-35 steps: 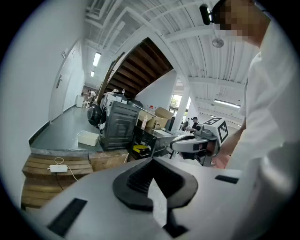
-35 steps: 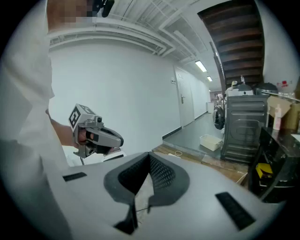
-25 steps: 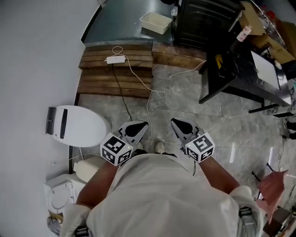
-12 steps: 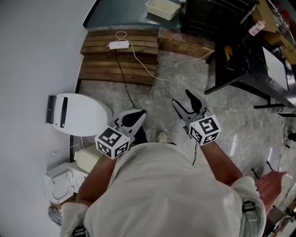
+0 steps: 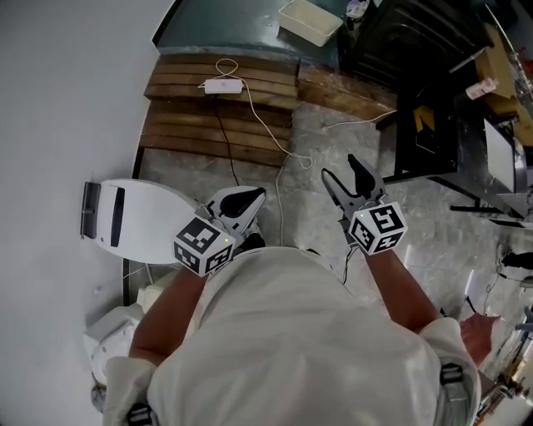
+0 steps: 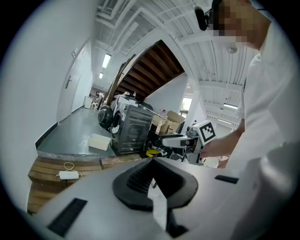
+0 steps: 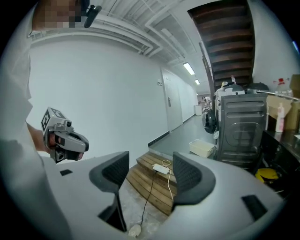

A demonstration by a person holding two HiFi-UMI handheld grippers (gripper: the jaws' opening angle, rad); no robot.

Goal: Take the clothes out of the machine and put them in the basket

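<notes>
The left gripper (image 5: 254, 198) is keeping its jaws pressed together with nothing between them. The right gripper (image 5: 341, 169) is showing its jaws partly apart, and it is empty too. Both are pointing over the marble floor (image 5: 191, 166) toward a wooden step (image 5: 221, 125) carrying a white power strip (image 5: 223, 85). The dark washing machine (image 5: 408, 42) is standing well beyond them, with a cream basket (image 5: 310, 21) just beside it.

No legible text, label or number.
</notes>
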